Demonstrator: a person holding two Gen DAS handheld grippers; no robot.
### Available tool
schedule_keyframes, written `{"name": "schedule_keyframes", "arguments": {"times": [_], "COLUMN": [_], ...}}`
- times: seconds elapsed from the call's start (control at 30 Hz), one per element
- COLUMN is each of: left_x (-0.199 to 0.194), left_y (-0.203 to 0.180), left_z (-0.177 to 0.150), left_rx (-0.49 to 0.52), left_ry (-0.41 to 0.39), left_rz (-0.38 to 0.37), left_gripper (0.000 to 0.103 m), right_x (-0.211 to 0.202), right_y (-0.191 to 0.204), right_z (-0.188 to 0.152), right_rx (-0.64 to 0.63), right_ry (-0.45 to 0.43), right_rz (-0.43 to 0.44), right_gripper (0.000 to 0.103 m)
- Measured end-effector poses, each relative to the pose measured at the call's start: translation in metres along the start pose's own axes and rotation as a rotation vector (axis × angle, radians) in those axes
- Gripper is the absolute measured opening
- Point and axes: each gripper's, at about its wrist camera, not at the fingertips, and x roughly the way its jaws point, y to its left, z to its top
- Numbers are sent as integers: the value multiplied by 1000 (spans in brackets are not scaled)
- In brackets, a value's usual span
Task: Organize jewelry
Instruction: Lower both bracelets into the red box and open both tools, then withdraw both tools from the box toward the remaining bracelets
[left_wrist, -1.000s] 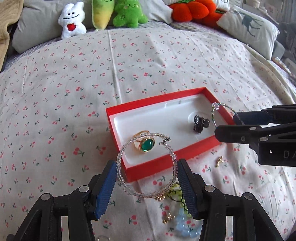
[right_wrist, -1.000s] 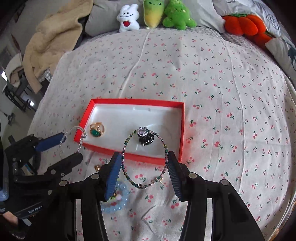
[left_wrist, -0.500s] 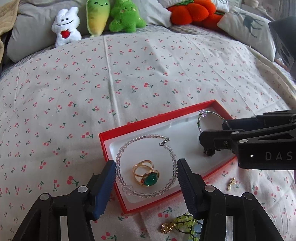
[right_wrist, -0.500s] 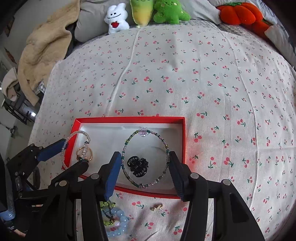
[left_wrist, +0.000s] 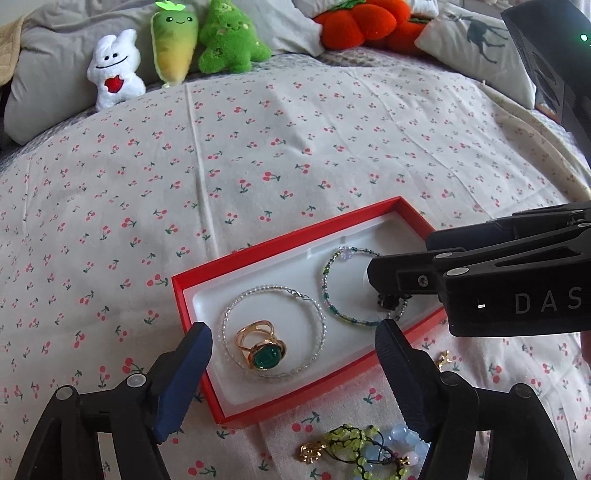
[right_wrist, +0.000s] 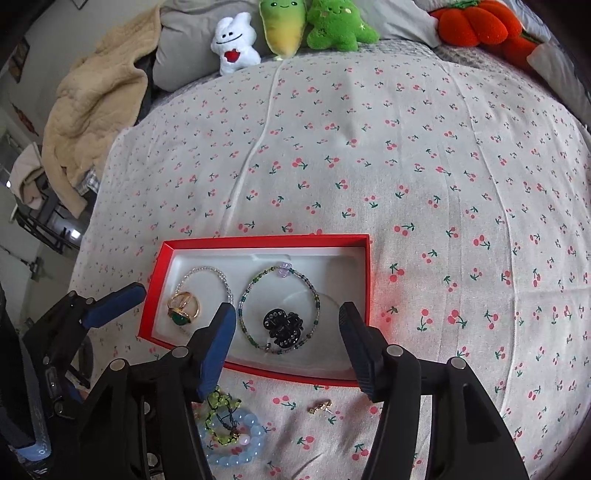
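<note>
A red box (left_wrist: 236, 415) with a white liner lies near the bed's near edge. Inside, at its left end, a clear bracelet (left_wrist: 274, 330) lies flat around a gold ring (left_wrist: 263, 347). Beside it a green bracelet (right_wrist: 279, 307) lies around a black clip (right_wrist: 283, 325). The left gripper (left_wrist: 293, 363) hangs over the clear bracelet, jaws opening, pads clear of it. The right gripper (right_wrist: 287, 341) hangs over the green bracelet, jaws opening likewise, touching nothing. On the sheet (right_wrist: 406, 184) by the box's near side lie a blue bracelet (right_wrist: 236, 441), a green cord (right_wrist: 221, 413) and an earring (right_wrist: 320, 407).

Two bracelets (left_wrist: 274, 330) flat in red box (left_wrist: 192, 295)
</note>
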Motion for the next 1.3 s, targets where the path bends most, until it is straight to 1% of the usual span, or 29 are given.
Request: {"name": "schedule_keyframes", "arguments": {"times": [0.17,0.4,0.53,0.63,0.93,1.17,1.3], "left_x": [-12,-25,-29,-31,-39,-35,-33], "left_y": [-3,-9,-7,-4,-4,-1,2], "left_z": [-4,-16,-24,-31,-47,-58,-64], "left_rx": [-2,-10,-51,-87,-125,-154,-177], "left_ry": [-3,30,71,98,130,177,202], "left_rz": [7,38,56,53,64,84,82], "left_gripper": [81,82,82,82,82,82,82], "right_x": [-12,-32,-37,-41,-48,-40,-31], "right_y": [0,-3,-4,-3,-1,2,6], "right_z": [-6,-20,-32,-40,-63,-81,-89], "right_rx": [-2,2,12,-4,-10,-17,-32], "right_ry": [-6,-18,5,16,38,91,130], "right_rz": [3,-21,-43,-58,-82,-109,-123], "right_gripper": [62,62,62,62,62,62,62]}}
